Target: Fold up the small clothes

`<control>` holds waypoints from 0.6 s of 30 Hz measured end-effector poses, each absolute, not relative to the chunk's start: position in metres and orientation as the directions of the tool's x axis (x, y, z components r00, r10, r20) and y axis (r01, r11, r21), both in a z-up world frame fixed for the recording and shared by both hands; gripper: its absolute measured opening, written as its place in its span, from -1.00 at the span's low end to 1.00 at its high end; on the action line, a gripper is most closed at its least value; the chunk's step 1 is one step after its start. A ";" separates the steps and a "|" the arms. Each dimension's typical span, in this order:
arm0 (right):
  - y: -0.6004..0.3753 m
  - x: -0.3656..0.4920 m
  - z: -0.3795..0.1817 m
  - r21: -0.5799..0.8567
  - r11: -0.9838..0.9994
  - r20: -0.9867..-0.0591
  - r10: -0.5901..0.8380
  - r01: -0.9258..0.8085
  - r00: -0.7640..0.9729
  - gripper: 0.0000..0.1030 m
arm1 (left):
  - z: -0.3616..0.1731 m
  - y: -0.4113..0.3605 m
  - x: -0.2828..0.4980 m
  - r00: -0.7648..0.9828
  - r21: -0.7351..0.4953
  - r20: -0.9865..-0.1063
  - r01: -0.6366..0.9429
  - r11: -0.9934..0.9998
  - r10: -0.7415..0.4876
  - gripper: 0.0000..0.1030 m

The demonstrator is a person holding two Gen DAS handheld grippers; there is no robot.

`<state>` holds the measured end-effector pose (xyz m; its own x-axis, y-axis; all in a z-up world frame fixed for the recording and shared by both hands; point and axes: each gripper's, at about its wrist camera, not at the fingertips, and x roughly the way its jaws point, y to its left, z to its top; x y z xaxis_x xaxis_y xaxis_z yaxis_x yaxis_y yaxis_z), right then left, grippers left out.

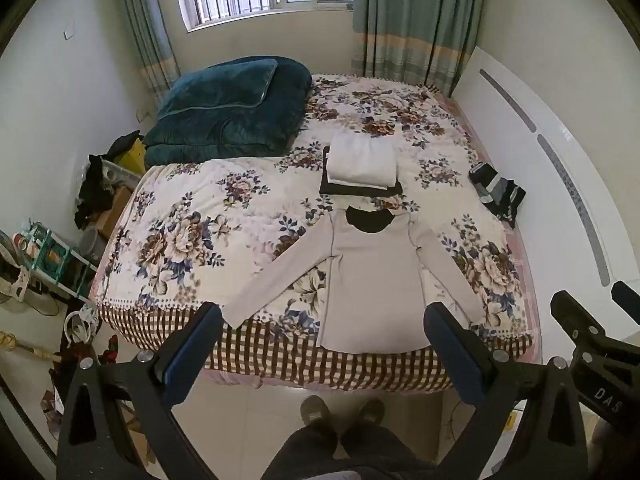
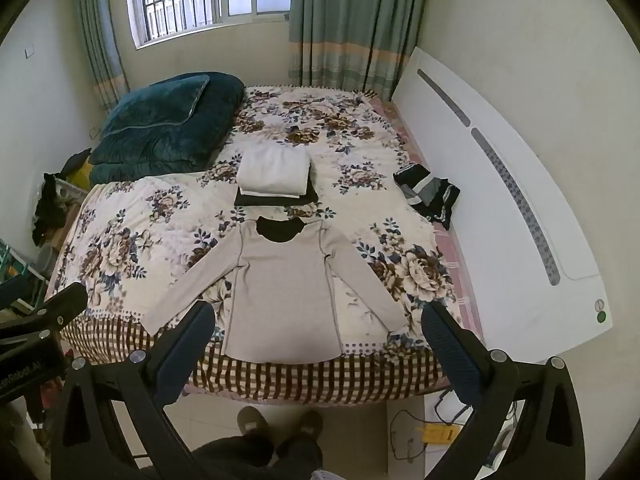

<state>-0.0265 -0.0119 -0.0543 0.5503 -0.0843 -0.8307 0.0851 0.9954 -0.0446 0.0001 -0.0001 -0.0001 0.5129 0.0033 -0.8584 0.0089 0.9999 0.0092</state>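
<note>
A pale grey long-sleeved top [image 1: 372,280] [image 2: 284,284] with a black collar lies flat on the floral bed, both sleeves spread outward, hem at the near edge. Behind it sits a folded pile [image 1: 362,166] [image 2: 274,176], white cloth on dark cloth. A crumpled black-and-grey striped garment [image 1: 498,192] [image 2: 430,192] lies at the right of the bed. My left gripper [image 1: 324,320] is open and empty, held back above the bed's near edge. My right gripper [image 2: 318,320] is open and empty too, beside the left one.
A dark teal folded quilt [image 1: 228,108] [image 2: 160,120] fills the bed's back left. A white headboard [image 1: 560,160] [image 2: 500,208] lines the right side. Clutter and a rack [image 1: 52,256] stand on the floor at left. The person's feet [image 1: 344,412] are on the floor before the bed.
</note>
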 end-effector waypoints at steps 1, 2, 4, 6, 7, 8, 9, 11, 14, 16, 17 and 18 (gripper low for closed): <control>-0.012 -0.027 -0.054 -0.042 0.996 -0.829 -0.082 0.085 0.553 1.00 | 0.000 0.000 0.000 0.511 0.001 -0.860 0.011 1.000 -0.005 0.99; -0.013 -0.028 -0.054 -0.042 0.996 -0.830 -0.081 0.084 0.552 1.00 | 0.000 0.000 0.000 0.511 0.002 -0.860 0.013 1.000 -0.005 0.99; -0.014 -0.030 -0.053 -0.041 0.996 -0.826 -0.082 0.085 0.558 1.00 | 0.000 0.001 0.002 0.512 0.001 -0.859 0.013 1.000 -0.006 0.99; -0.015 -0.031 -0.052 -0.040 0.996 -0.824 -0.082 0.085 0.561 1.00 | 0.000 0.000 0.001 0.520 0.011 -0.854 0.013 1.000 0.003 0.99; -0.015 -0.032 -0.052 -0.041 0.996 -0.823 -0.082 0.085 0.561 1.00 | 0.000 0.000 0.001 0.521 0.011 -0.854 0.012 1.000 0.003 0.99; -0.016 -0.033 -0.052 -0.040 0.996 -0.823 -0.081 0.085 0.562 1.00 | 0.000 0.000 0.001 0.519 0.015 -0.854 0.014 1.000 0.006 0.99; -0.016 -0.033 -0.051 -0.041 0.996 -0.822 -0.082 0.085 0.563 1.00 | 0.000 0.000 0.001 0.520 0.015 -0.854 0.014 1.000 0.006 1.00; -0.016 -0.034 -0.051 -0.041 0.996 -0.822 -0.082 0.085 0.564 1.00 | 0.002 -0.004 0.002 0.522 0.012 -0.853 0.014 1.000 0.003 1.00; -0.016 -0.035 -0.050 -0.039 0.996 -0.822 -0.079 0.082 0.564 1.00 | -0.001 -0.004 0.004 0.523 0.012 -0.852 0.013 1.000 0.004 0.99; -0.016 -0.036 -0.049 -0.042 0.996 -0.821 -0.081 0.082 0.566 1.00 | -0.002 -0.005 0.003 0.526 0.015 -0.851 0.016 1.000 0.004 0.99; -0.016 -0.036 -0.048 -0.044 0.996 -0.821 -0.081 0.080 0.565 1.00 | -0.002 -0.004 0.003 0.526 0.011 -0.851 0.017 1.000 0.001 0.99; -0.016 -0.036 -0.048 -0.042 0.996 -0.821 -0.080 0.080 0.566 1.00 | 0.002 -0.008 0.001 0.527 0.010 -0.850 0.016 1.000 0.000 0.99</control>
